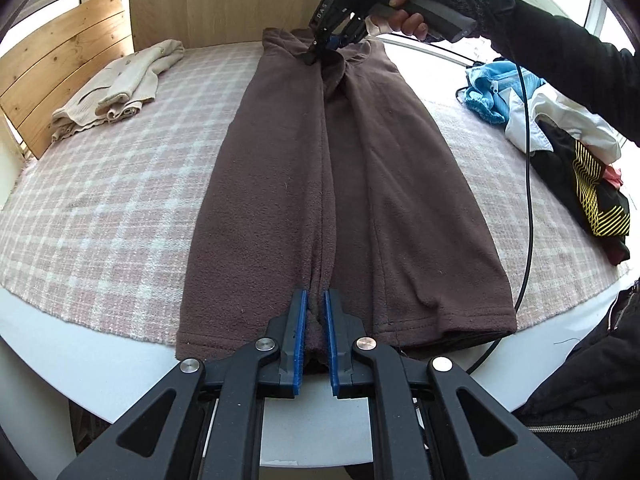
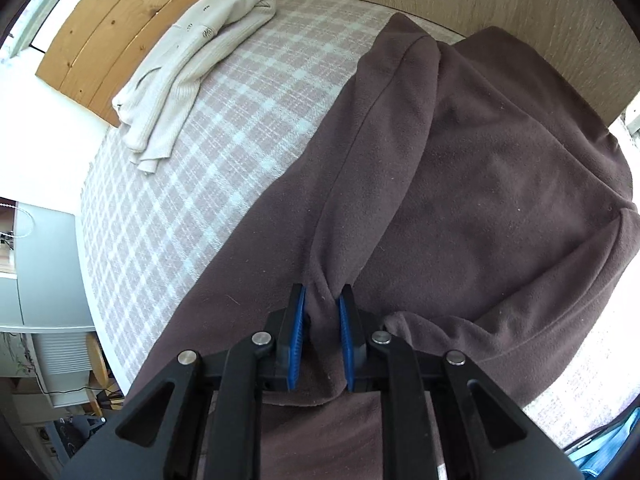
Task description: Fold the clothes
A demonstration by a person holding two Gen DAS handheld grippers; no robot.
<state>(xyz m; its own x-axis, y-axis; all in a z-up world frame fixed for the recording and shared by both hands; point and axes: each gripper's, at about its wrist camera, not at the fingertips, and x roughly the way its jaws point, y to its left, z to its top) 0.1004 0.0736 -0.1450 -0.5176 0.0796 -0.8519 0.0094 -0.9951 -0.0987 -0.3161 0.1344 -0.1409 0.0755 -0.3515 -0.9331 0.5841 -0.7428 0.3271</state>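
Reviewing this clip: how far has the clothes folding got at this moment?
Done: a cream sweater lies folded on the checked cloth. In hand: the brown fleece garment is folded lengthwise, left gripper pinching its near hem and right gripper pinching its far end. Left: folding it shorter, then the unfolded pile at the right.

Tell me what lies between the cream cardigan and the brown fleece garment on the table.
Only bare pink plaid cloth lies between the cream cardigan and the brown fleece garment; nothing sits on that stretch. Both wrist views show it.
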